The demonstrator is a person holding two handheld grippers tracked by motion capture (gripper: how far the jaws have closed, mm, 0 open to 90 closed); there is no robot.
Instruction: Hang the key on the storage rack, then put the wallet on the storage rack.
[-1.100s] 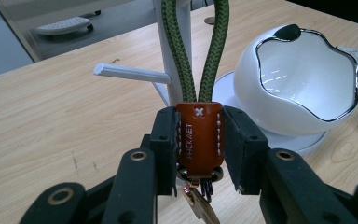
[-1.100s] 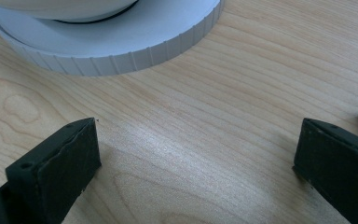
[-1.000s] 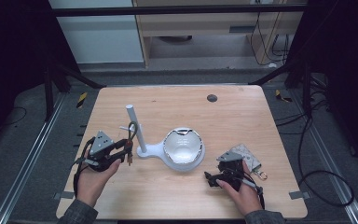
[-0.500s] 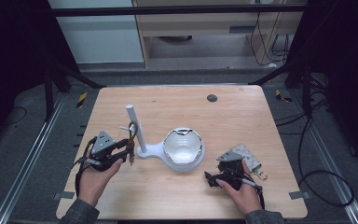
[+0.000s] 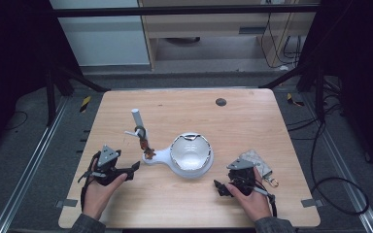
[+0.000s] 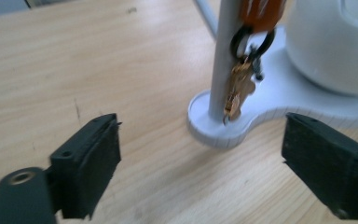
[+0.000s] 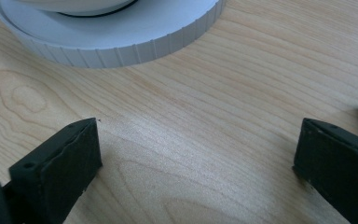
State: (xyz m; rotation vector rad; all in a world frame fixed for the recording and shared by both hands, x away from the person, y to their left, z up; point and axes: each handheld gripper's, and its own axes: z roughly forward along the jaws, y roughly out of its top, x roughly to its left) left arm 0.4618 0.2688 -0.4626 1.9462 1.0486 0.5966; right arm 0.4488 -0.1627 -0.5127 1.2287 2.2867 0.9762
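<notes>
The left gripper [image 5: 135, 167] sits low over the table [image 5: 252, 121], held in the person's left hand [image 5: 97, 187]. Its two black jaws have just been opening and now stand wide apart, and nothing is between them. Just past the jaws stands a white stand [image 5: 156, 156] with a thin white pole [image 5: 138, 122] going up from its small round foot. A bunch of keys [image 6: 239, 88] hangs on the pole from an orange tag [image 6: 260, 10] and a black ring, and the key tips dangle just above the foot. In the high view the keys [image 5: 147, 150] show low on the pole, near the left gripper but not touching it. The stand also holds a round white bowl [image 5: 191, 151] on its wide end, and I cannot tell if anything is in the bowl. On the other side of the bowl the right gripper [image 5: 219, 187] rests on the table in the person's right hand [image 5: 250, 196]. Its jaws are spread wide too, with just bare wood between them. A small grey pouch [image 5: 258, 162] with a metal clip lies just behind that hand, near the table's right edge.
</notes>
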